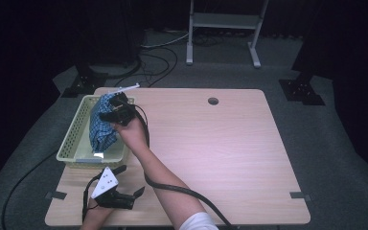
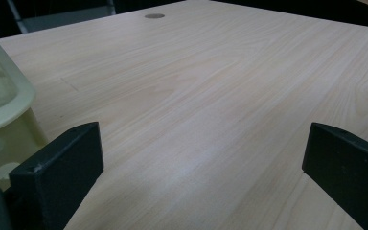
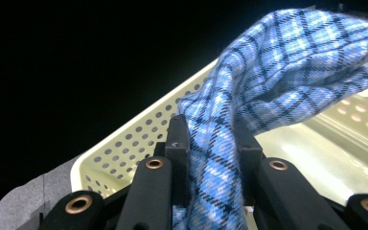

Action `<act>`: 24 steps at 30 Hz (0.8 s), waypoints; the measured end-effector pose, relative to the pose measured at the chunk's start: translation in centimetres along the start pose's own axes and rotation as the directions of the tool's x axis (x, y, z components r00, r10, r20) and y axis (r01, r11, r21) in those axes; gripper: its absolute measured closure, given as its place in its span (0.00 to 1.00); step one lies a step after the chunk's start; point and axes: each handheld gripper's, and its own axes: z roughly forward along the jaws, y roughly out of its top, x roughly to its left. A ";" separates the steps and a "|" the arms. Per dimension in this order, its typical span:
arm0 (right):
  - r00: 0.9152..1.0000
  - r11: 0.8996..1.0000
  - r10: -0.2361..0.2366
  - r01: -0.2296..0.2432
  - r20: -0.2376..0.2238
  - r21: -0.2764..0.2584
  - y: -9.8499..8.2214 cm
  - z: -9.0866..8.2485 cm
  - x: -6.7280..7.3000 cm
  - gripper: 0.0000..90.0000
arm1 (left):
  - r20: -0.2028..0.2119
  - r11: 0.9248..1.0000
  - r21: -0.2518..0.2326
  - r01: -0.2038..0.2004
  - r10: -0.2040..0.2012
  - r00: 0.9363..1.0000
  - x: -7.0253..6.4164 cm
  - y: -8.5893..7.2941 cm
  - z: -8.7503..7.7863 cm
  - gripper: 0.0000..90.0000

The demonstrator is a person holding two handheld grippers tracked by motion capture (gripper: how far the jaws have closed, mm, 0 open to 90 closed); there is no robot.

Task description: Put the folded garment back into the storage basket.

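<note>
The right gripper [image 1: 116,111] is pinching a blue plaid cloth [image 1: 101,127] and holds it over the pale perforated basket [image 1: 73,135], which serves here as the landmark at the near left part of the wooden table [image 1: 220,143]. In the right gripper view the black jaws are pressed together on a bunched fold of the cloth [image 3: 249,91], which rises between them and drapes forward above the basket's holed wall [image 3: 139,143] and its shiny floor. Seen from the high view, the cloth hangs as a loose bundle with its lower end down inside the basket, near the wall closest to the person, so the grip at the top seems meant to keep the fabric gathered while it is carried down into the basket rather than spilling over the rim. The left gripper [image 1: 120,196] rests on the table just in front of the basket, on the person's side, apart from the cloth; in the left gripper view its jaws stand spread wide with bare wood between them and a corner of the basket [image 2: 0,100] just beside one jaw. It appears parked there to stay out of the way, as the job probably needs only one hand at this stage.
</note>
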 end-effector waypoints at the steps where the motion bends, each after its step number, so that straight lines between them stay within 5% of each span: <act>1: 1.000 1.000 -0.004 0.004 -0.003 0.001 0.1 0.2 0.1 0.83 | 0.001 1.000 0.000 0.001 -0.001 1.000 0.0 0.0 0.0 0.00; 20: 0.999 0.995 0.023 -0.027 0.039 0.095 -0.7 3.8 0.0 0.83 | -0.007 1.000 -0.003 0.019 -0.019 1.000 0.1 0.0 0.0 0.00; 24: 0.999 0.990 0.040 -0.043 0.027 0.135 -1.1 4.8 -0.4 0.71 | -0.010 1.000 0.000 0.030 -0.030 0.999 0.3 0.0 0.0 0.00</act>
